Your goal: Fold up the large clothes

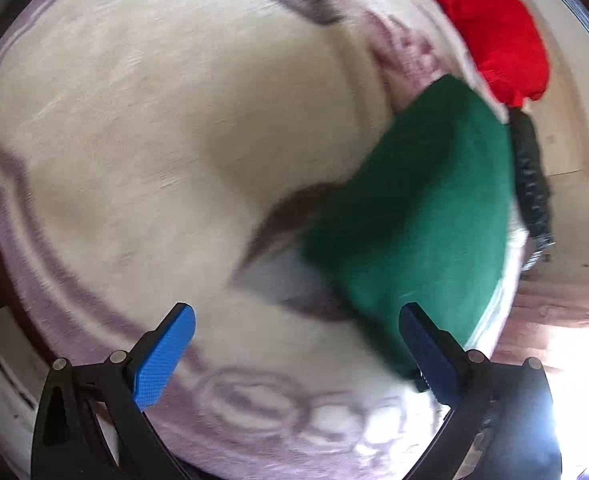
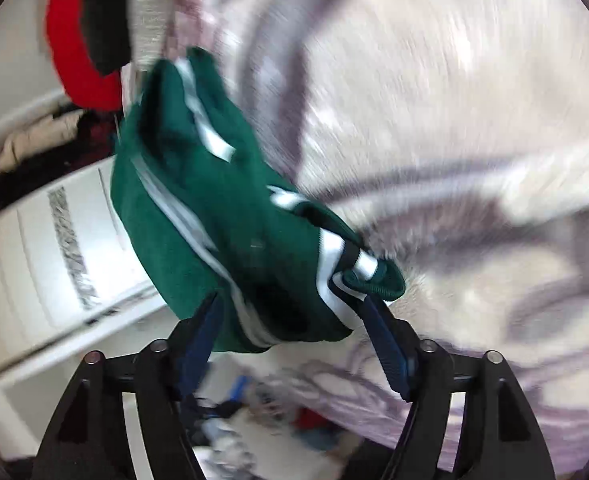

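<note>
The left gripper (image 1: 296, 344) has two black plastic arms, each a flat triangular frame with cut-out openings; round silver pins sit at the joints, two on each side; each finger (image 1: 165, 360) ends in a bright blue rectangular pad with a fine cross-hatched texture; the right-hand pad looks darker, in shade. The right gripper (image 2: 290, 340) shares the same build: black triangular frames with long cut-outs, silver pins at the hinges, and dark blue textured pads (image 2: 386, 344), blurred.
</note>
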### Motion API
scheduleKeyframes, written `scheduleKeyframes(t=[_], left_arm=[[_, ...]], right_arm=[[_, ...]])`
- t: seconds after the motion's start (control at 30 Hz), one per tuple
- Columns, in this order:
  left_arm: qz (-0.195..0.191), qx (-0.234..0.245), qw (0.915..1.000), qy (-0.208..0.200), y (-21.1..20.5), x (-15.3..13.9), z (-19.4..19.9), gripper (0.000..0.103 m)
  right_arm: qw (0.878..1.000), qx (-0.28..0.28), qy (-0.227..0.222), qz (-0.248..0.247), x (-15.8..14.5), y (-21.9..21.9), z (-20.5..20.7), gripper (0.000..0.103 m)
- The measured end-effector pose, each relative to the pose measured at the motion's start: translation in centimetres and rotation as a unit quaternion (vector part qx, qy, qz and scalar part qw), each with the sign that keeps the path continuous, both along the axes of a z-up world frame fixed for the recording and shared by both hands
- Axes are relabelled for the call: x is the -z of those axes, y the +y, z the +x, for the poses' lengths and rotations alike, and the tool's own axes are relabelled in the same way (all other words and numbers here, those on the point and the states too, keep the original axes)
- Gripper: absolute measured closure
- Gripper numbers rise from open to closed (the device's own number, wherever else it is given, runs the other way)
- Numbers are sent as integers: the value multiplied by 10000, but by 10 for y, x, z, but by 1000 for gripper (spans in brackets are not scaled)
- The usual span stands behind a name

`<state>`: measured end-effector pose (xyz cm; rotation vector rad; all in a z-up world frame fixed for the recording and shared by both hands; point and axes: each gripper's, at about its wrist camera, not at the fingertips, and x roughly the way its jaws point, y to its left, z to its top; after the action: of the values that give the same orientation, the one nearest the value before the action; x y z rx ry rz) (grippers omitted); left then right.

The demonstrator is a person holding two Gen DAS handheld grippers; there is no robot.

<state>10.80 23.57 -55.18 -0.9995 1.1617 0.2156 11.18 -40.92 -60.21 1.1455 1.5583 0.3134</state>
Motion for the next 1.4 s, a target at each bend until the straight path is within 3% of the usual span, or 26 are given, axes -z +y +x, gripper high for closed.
scheduleKeyframes(t=[0.17, 0.2, 0.23, 0.27, 0.33, 0.37, 0.4, 0.47, 0.57, 0.63, 0.7, 0.77, 0.87, 0.93, 0.97, 1.0, 1.03, 1.07, 1.1, 1.17, 1.27, 1.3, 1.37, 1.4], left_arm=[[-890, -672, 9920, -594, -15, 12, 28, 4], [-873, -752, 9917, -563, -22, 15, 31, 12], [-750, -780, 9930, -466, -30, 16, 36, 41], [-556, -774, 9950, -314, -34, 16, 41, 52], [-354, -944, 9942, -378, -36, 16, 38, 63], [-335, -967, 9939, -418, -37, 15, 36, 71], [-336, -959, 9937, -466, -39, 11, 33, 73], [-413, -898, 9936, -548, -43, -4, 26, 83], [-97, -367, 9975, -591, -57, -28, 23, 84], [-22, -200, 9993, -306, -60, -8, 28, 84], [-203, -313, 9993, 21, -53, 25, 29, 83], [-374, -371, 9985, 126, -45, 37, 33, 83], [-369, 0, 9993, 71, -42, 14, 36, 80], [-155, 383, 9991, -10, -41, -11, 35, 80], [-24, 522, 9986, -14, -39, -19, 36, 78], [89, 686, 9975, -107, -35, -29, 35, 77], [172, 803, 9964, -207, -32, -34, 36, 65], [260, 915, 9951, -283, -28, -37, 37, 41], [295, 1030, 9932, -466, -21, -40, 42, 33], [252, 1192, 9901, -696, -10, -35, 56, 31], [210, 1502, 9843, -899, 0, -21, 86, 31], [154, 1662, 9816, -926, 3, -10, 102, 31], [-121, 1904, 9770, -949, 5, 10, 124, 31], [-293, 1996, 9746, -972, 5, 21, 133, 31]], right_arm=[[9960, 99, -740, -494, -51, 11, 32, 29], [9943, 114, -887, -573, -57, 17, 42, 29], [9936, 15, -944, -623, -61, 21, 58, 29], [9932, -122, -934, -691, -59, 19, 79, 29], [9920, -558, -725, -874, -49, 32, 94, 29], [9899, -702, -719, -998, -45, 42, 98, 39], [9865, -735, -947, -1116, -49, 50, 100, 89], [9879, -472, -1049, -1044, -65, 52, 97, 89], [9871, -83, -1097, -1164, -102, 46, 88, 90], [9860, -72, -968, -1356, -110, 36, 76, 90], [9855, -244, -597, -1571, -87, 33, 70, 90], [9838, -365, -295, -1730, -56, 32, 63, 90], [9742, -670, -473, -2101, -48, 52, 70, 89], [9742, -804, -519, -2044, -56, 58, 81, 85], [9773, -857, -527, -1867, -57, 59, 88, 74], [9795, -973, -506, -1690, -54, 56, 92, 56], [9790, -1102, -497, -1639, -50, 53, 102, 46], [9789, -1171, -562, -1575, -52, 49, 107, 31], [9801, -1222, -687, -1407, -54, 46, 113, 19], [9811, -1411, -723, -1111, -46, 44, 122, 11], [9825, -1633, -426, -792, -3, 51, 139, 9], [9828, -1706, -412, -579, 12, 57, 143, 4], [9818, -1818, -449, -325, 33, 68, 153, 0], [9816, -1850, -481, 38, 43, 76, 159, 0]])
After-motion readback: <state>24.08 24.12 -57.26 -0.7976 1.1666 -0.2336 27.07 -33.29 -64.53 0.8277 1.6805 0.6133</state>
